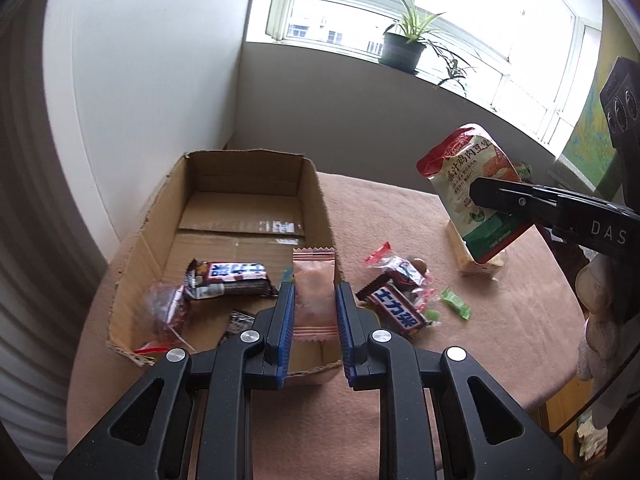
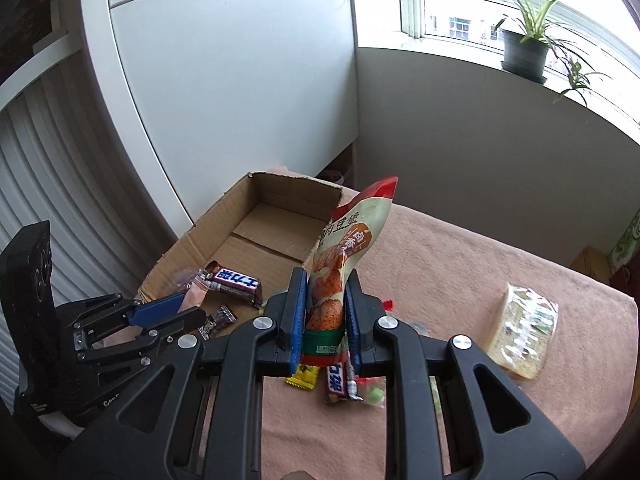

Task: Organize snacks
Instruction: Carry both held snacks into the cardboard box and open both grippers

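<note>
Left gripper [image 1: 315, 300] fingers clamp our pink crimped sachet above the brown cardboard box [image 1: 160, 216]; right gripper [image 2: 326, 300] fingers pinch a red-topped printed snack pouch [image 2: 344, 256] beside that box.

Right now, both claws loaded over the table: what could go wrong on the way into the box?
1. The right claw grips the tall snack bag only near its bottom, so the bag may flop or swing.
2. The left claw holds the pink packet just above the cardboard box near its right wall; the packet could snag the rim.
3. Both claws heading for one box may collide.
</note>
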`<state>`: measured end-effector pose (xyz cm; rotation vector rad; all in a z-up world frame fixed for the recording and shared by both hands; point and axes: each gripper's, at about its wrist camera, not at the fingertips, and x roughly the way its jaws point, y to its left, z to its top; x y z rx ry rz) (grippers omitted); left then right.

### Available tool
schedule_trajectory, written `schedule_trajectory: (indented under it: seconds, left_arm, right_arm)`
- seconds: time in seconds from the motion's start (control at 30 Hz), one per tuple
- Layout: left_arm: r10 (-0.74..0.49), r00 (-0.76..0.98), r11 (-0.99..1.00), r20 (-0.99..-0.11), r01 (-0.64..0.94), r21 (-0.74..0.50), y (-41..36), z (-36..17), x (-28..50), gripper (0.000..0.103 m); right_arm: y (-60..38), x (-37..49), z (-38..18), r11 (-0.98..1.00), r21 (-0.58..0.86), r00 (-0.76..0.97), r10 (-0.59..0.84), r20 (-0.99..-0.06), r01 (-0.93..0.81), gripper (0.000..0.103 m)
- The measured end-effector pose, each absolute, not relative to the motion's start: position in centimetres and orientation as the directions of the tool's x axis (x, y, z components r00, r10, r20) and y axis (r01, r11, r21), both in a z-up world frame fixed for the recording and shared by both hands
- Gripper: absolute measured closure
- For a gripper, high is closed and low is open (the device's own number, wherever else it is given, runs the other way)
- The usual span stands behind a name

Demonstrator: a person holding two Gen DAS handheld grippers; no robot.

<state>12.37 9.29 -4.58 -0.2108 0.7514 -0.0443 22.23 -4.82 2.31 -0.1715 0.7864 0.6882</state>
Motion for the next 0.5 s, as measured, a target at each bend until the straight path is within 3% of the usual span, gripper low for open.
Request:
schedule_trajectory:
  seconds: [0.3, 0.5]
  left_arm:
    - [-0.089, 0.727, 0.973, -0.681, -0.082, -0.215, 12.7, -5.7, 12.8, 0.084]
    - [-0.091, 0.721, 0.967, -0.687, -0.102, -0.234, 14.4, -6.4, 13.0, 0.084]
  right_arm:
    - [2.5, 24.6, -0.5, 0.744, 0.085, 0.451, 0.488, -0.748, -0.663, 0.081]
    - [4.2, 25.2, -1.3, 0.744, 0.073, 0.455, 0.480, -0.750, -0.664, 0.062]
